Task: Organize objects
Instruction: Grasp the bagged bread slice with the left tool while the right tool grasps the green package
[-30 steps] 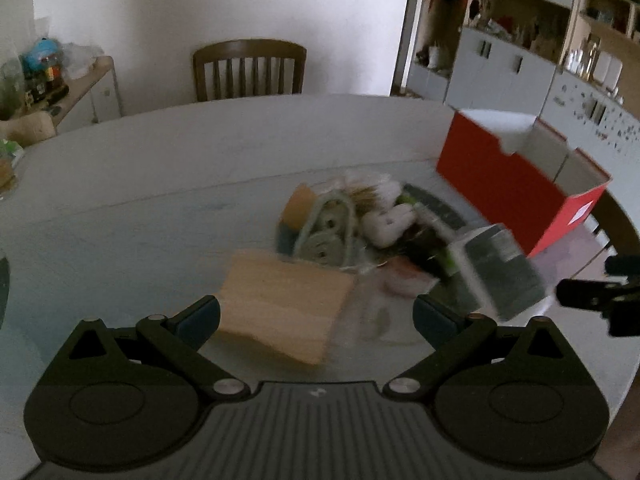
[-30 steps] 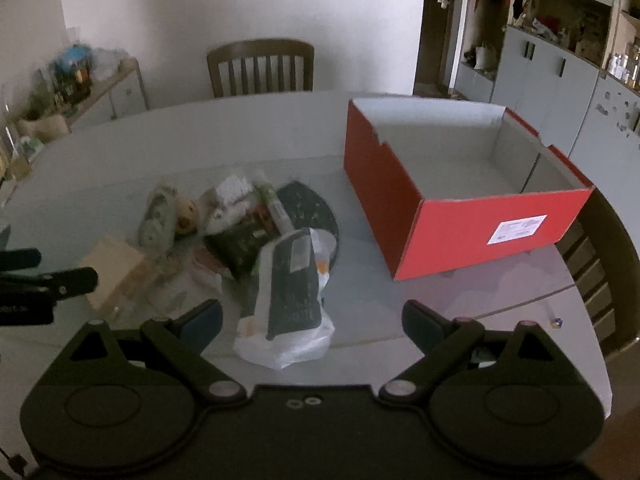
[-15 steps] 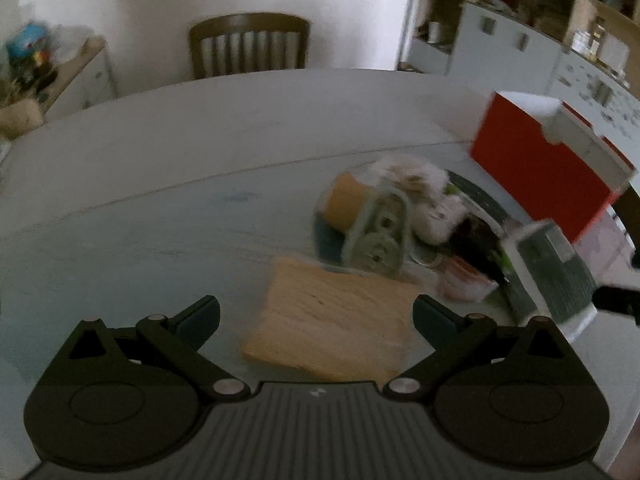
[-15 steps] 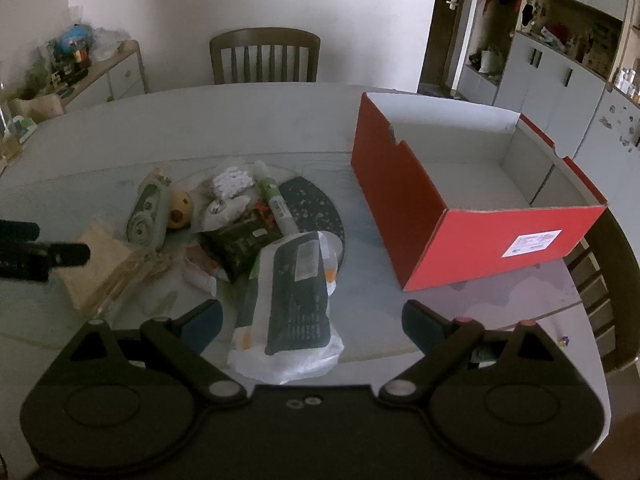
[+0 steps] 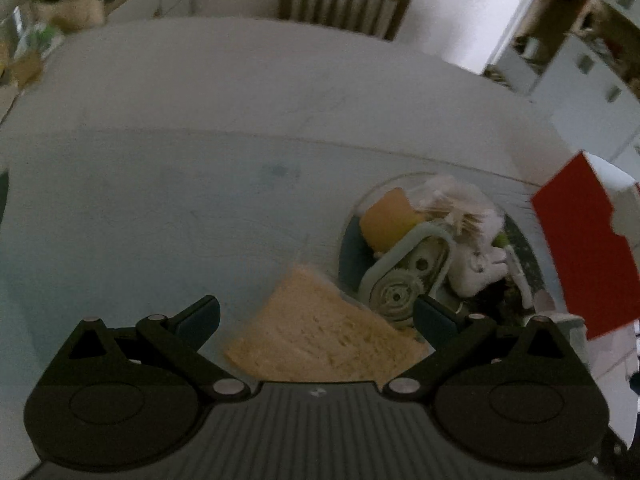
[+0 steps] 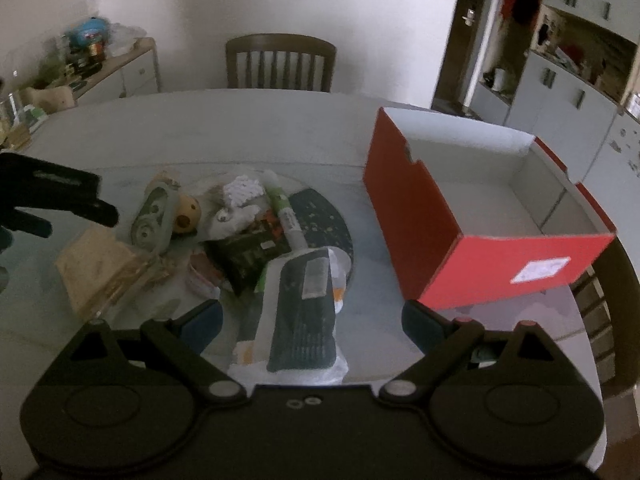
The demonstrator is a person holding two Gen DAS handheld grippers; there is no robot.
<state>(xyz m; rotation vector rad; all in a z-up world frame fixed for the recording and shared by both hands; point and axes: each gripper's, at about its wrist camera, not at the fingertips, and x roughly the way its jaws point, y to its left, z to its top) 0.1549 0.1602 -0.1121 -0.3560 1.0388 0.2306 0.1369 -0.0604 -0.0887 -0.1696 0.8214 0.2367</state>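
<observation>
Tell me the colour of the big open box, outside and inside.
The box is red outside, white inside; clearest in the right wrist view.

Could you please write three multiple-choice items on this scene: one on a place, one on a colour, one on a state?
1. Where does the box stand relative to the pile of things?
A. to its right
B. to its left
C. on top of it

2. What colour are the box's outer walls?
A. blue
B. red
C. green

3. How are the left tongs?
A. shut on the bread
B. shut on nothing
C. open

Answers: 1 A, the right wrist view shows it right of the pile. 2 B, its sides are red. 3 C, the fingers stand apart on either side of the bread.
</observation>
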